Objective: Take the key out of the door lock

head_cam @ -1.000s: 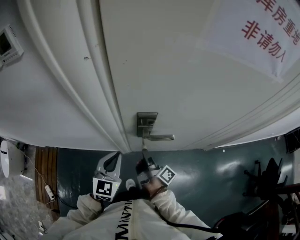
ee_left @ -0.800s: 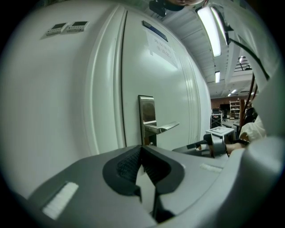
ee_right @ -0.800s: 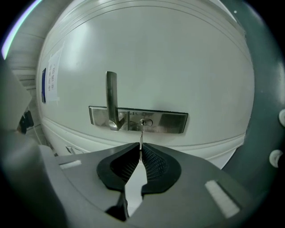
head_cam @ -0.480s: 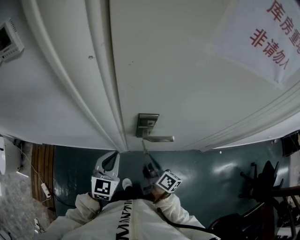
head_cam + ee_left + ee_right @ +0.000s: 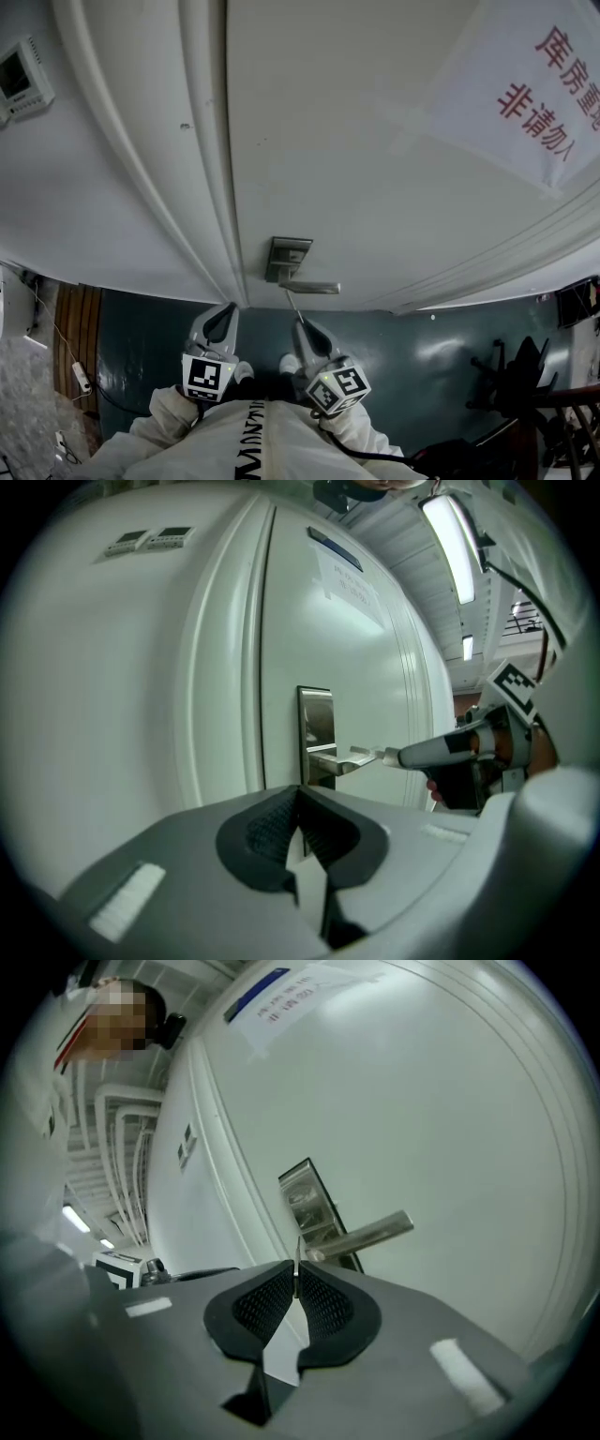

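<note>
On the white door point(image 5: 356, 159) sits a metal lock plate point(image 5: 284, 255) with a lever handle point(image 5: 309, 287). My right gripper point(image 5: 300, 326) is shut on a thin metal key point(image 5: 292, 306), whose tip reaches up to just under the lever's base; contact cannot be told. In the right gripper view the key point(image 5: 296, 1255) shows edge-on between the pads of that gripper point(image 5: 296, 1283), before the plate point(image 5: 305, 1199) and lever point(image 5: 370, 1232). The left gripper view shows the key point(image 5: 370, 756) held level toward the lever point(image 5: 323, 758). My left gripper point(image 5: 222, 317) hangs left of it, shut, holding nothing.
A white paper sign with red characters point(image 5: 548, 80) hangs on the door's upper right. A wall control panel point(image 5: 19, 80) is at the far left beside the door frame moulding point(image 5: 141, 169). Dark floor lies below, with a chair point(image 5: 511, 380) at the right.
My right gripper has risen a little and rolled with the key in it, its marker cube swinging round toward me. The left gripper has stayed where it was.
</note>
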